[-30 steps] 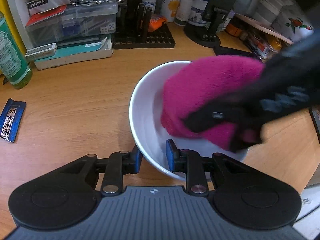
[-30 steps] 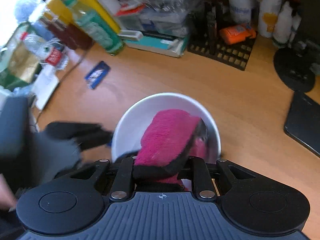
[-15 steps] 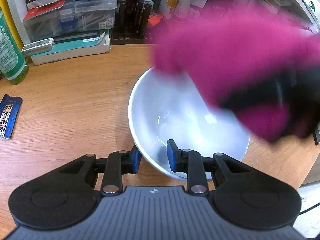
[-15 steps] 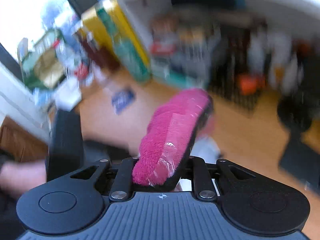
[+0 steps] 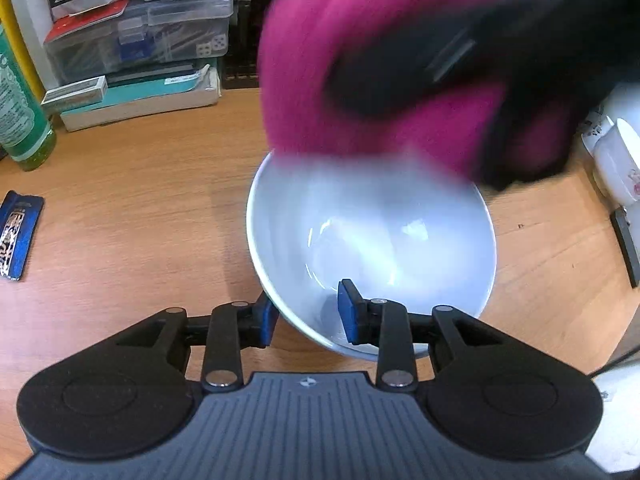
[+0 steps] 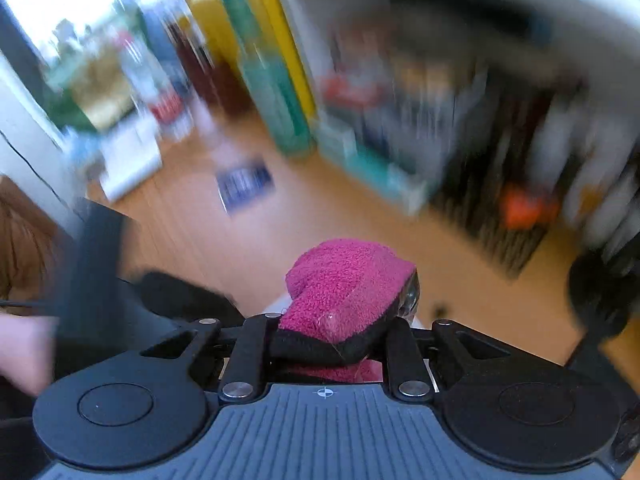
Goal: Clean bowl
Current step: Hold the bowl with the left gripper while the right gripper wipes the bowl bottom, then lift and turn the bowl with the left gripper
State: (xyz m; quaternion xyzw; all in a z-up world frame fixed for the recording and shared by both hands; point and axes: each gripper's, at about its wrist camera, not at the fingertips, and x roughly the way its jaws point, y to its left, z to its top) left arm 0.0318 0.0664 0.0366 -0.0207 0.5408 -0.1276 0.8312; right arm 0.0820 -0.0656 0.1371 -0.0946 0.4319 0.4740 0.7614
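A white bowl [image 5: 400, 240] stands on the wooden desk, its inside bare. My left gripper [image 5: 307, 316] straddles the bowl's near rim, one blue pad outside the wall and one inside. Its jaws are opening, and the pads look just off the wall. A pink fluffy cloth [image 5: 320, 80] with a black edge hangs blurred above the bowl's far rim, and my right gripper [image 5: 460, 60] is shut on it. In the right wrist view the cloth [image 6: 348, 280] sticks up between the fingers of the right gripper [image 6: 336, 320], with only a sliver of the bowl below it.
A green bottle [image 5: 16, 112] and a blue packet [image 5: 18, 236] sit at the left. Stacked plastic boxes [image 5: 140, 40] and bottles line the back. A white cup [image 5: 616, 152] stands at the right. A person's hand [image 6: 20, 352] shows at the left edge.
The pink cloth, held by my right gripper, has risen out of the bowl and now hangs above its far rim. My left gripper's pads have moved slightly apart on the rim.
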